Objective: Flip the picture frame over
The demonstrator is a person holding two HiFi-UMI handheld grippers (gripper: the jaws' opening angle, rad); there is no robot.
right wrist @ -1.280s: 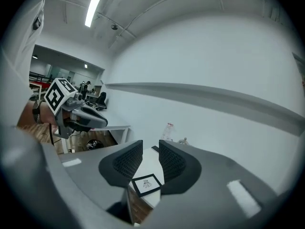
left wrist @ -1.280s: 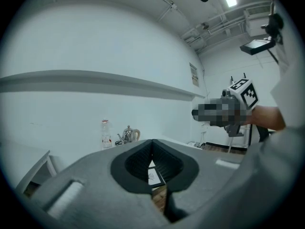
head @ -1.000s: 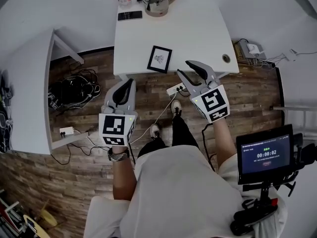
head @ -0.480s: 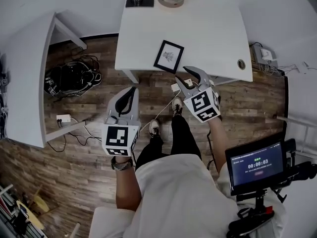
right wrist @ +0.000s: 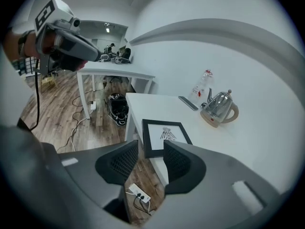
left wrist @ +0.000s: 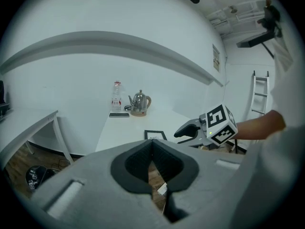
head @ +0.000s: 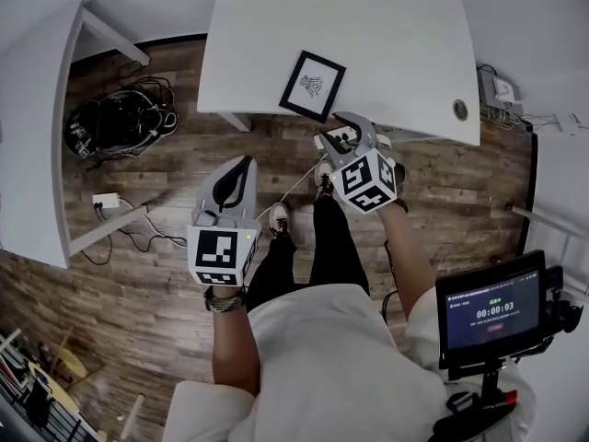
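Both tools have dropped since the earlier frame, and the right tool (head: 347,127) has closed in on the picture frame (head: 313,85). Its tips now sit just short of the frame's near corner, off the table (head: 396,44) edge and over the floor (head: 175,155).

Right tool: jaws apart, a bit wider than before, nothing between the pads. The frame shows through the gap but there's no contact yet. Left tool (head: 236,175): tips together, empty, well apart from the frame on its near-left side, over the floor.

The frame lies flat, print side up, skewed to the table edge, with its near corner close to that edge. Flip not started; this looks like the approach.

Room to move:
- The frame's near corner is the closest edge to you and probably the easiest to pinch.
- Bare table on every side of the frame, so there's plenty of space to turn it over away from the edge.
- Kettle (right wrist: 218,108), phone (right wrist: 188,102) and bottle (right wrist: 200,92) stand well beyond the frame's far side, out of the way.
- The table edge lies between your right tool and the frame, so you'll likely need to come up and over it.
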